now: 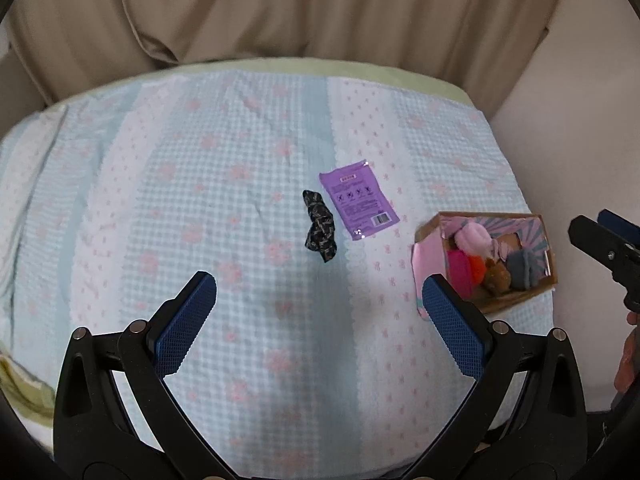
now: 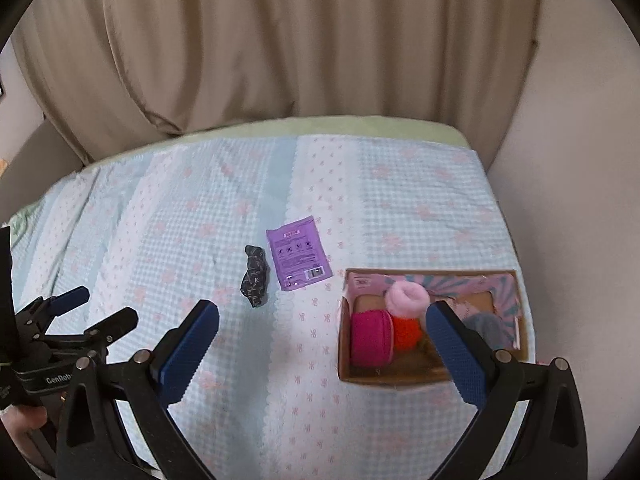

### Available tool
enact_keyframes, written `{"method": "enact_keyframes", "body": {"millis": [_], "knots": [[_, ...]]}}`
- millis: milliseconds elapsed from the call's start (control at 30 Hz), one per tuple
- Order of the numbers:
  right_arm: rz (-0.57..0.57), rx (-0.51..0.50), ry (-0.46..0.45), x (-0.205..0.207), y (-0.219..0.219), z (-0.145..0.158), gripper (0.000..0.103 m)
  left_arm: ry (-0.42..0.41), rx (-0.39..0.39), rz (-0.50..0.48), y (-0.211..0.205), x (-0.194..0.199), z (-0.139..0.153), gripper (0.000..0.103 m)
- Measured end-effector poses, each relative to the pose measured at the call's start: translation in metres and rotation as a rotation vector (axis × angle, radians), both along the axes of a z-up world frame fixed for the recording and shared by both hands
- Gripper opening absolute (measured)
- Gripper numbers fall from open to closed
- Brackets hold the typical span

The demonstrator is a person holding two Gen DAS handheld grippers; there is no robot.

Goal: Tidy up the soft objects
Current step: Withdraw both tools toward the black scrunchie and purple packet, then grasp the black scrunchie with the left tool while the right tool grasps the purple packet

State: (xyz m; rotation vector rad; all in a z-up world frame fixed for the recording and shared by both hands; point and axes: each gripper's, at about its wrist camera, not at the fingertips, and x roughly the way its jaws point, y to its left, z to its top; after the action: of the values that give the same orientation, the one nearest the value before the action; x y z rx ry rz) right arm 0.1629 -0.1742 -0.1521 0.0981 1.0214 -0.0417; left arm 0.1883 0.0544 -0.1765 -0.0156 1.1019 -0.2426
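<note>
A dark patterned scrunchie (image 1: 319, 226) (image 2: 254, 281) lies on the blue checked bedspread (image 1: 200, 184) (image 2: 180, 220), beside a flat purple packet (image 1: 359, 202) (image 2: 299, 259). A cardboard box (image 1: 516, 300) (image 2: 400, 376) at the right holds several soft items: a pale pink roll (image 1: 476, 237) (image 2: 407, 298), a magenta roll (image 1: 460, 270) (image 2: 370, 338), an orange one (image 2: 406, 332), a grey one (image 1: 524, 268). My left gripper (image 1: 320, 292) is open and empty above the bedspread, short of the scrunchie. My right gripper (image 2: 322, 322) is open and empty, its right finger over the box.
Beige curtains (image 1: 320, 12) (image 2: 300, 40) hang behind the bed. A pale wall (image 2: 580, 160) stands to the right, close to the box. The bed's right edge runs just beyond the box.
</note>
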Motion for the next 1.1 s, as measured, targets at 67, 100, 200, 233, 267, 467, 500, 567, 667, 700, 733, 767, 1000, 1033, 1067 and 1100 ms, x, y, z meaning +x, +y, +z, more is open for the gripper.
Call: {"method": "enact_keyframes", "body": {"millis": [67,100,200,233,267,467,500,567,667,700,733,767,1000,1033,1067,1100], "knots": [[0.029,-0.017,0.029,0.025,0.005,-0.02,0.103,0.022,-0.015,0.004,0.001,0.018,-0.022,0.103],[0.044,-0.022,0.045,0.037,0.007,-0.03,0.103,0.034,-0.02,0.007,0.001,0.027,-0.035,0.103],[0.092,-0.031,0.106,0.075,0.012,-0.067,0.103,0.064,-0.032,0.017,-0.004,0.05,-0.069,0.102],[0.106,-0.034,0.127,0.086,0.015,-0.078,0.103,0.076,-0.032,0.021,-0.007,0.059,-0.083,0.102],[0.118,-0.035,0.146,0.098,0.017,-0.091,0.103,0.087,-0.031,0.025,-0.009,0.066,-0.094,0.102],[0.165,-0.008,0.292,0.169,0.027,-0.172,0.103,0.159,-0.056,0.036,-0.026,0.111,-0.167,0.102],[0.18,-0.012,0.323,0.181,0.031,-0.187,0.103,0.174,-0.066,0.034,-0.028,0.118,-0.179,0.101],[0.205,-0.012,0.371,0.199,0.037,-0.212,0.103,0.189,-0.066,0.036,-0.033,0.131,-0.2,0.1],[0.222,-0.016,0.436,0.223,0.043,-0.249,0.103,0.195,-0.064,0.032,-0.041,0.15,-0.232,0.097],[0.224,-0.02,0.456,0.232,0.044,-0.262,0.103,0.198,-0.06,0.028,-0.043,0.154,-0.24,0.093],[0.226,-0.019,0.471,0.238,0.045,-0.272,0.103,0.205,-0.055,0.028,-0.045,0.158,-0.249,0.09],[0.229,-0.016,0.484,0.243,0.045,-0.282,0.103,0.213,-0.055,0.027,-0.047,0.161,-0.255,0.084],[0.256,-0.024,0.553,0.256,0.055,-0.331,0.103,0.222,-0.032,0.024,-0.06,0.173,-0.295,0.07],[0.256,-0.027,0.55,0.256,0.056,-0.334,0.103,0.217,-0.015,0.017,-0.063,0.175,-0.298,0.069],[0.255,-0.03,0.548,0.256,0.057,-0.335,0.103,0.212,0.007,0.006,-0.066,0.176,-0.301,0.068],[0.253,-0.032,0.545,0.255,0.057,-0.336,0.103,0.205,0.024,-0.006,-0.07,0.177,-0.302,0.063]]}}
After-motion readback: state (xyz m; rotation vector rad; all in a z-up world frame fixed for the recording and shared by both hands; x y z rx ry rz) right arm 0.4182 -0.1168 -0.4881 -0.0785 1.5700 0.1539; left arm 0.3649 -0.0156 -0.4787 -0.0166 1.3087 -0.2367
